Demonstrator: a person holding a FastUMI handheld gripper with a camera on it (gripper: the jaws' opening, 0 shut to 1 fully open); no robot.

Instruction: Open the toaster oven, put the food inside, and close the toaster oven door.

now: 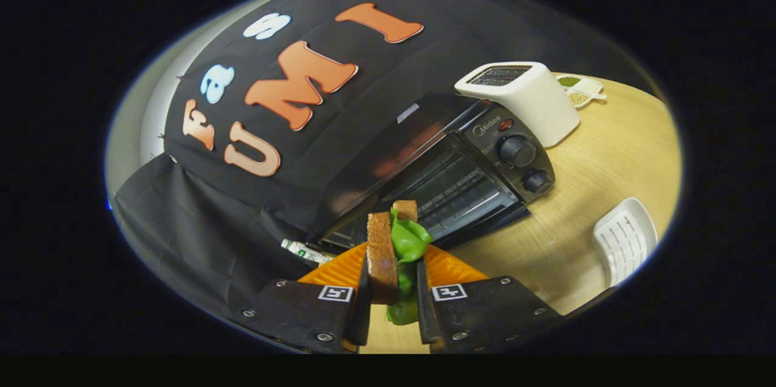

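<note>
Between the jaws, a clamped sandwich (391, 256) hides part of the toaster oven (448, 174) door.

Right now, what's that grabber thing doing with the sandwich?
A person is holding a gripper, and its two fingers are squeezing a sandwich of brown bread and green lettuce. The sandwich is lifted up in front of the black toaster oven, whose door looks open. So the food is on its way in, but not inside yet. A white toaster stands behind the oven.

Even indoor light, fisheye-warped edges
</note>
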